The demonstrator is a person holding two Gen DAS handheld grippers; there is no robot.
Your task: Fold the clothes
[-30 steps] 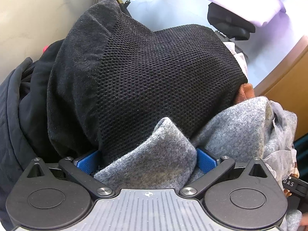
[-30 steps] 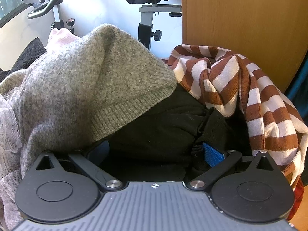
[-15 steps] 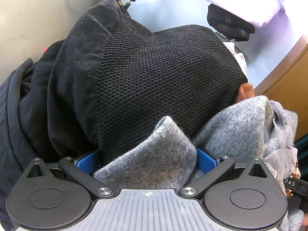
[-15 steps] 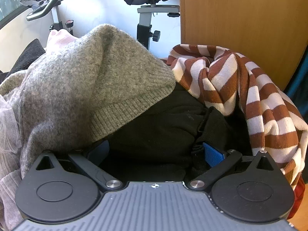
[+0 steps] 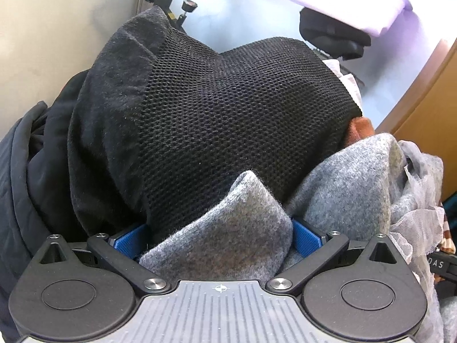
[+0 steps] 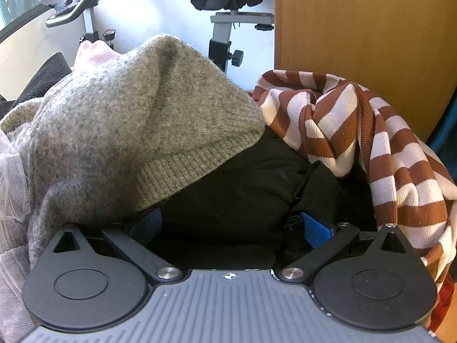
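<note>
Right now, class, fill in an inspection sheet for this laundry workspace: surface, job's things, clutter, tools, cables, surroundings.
Surface: hidden under clothes.
Job's things: black mesh garment, grey knit sweater, striped top, black garment, heaped together.
Clutter: white tulle fabric at the heap's edge.
Tools: left tool wide apart around grey sweater fold; right tool wide apart around black garment.
Cables: nothing seen.
Surroundings: exercise bike, wooden panel.
</note>
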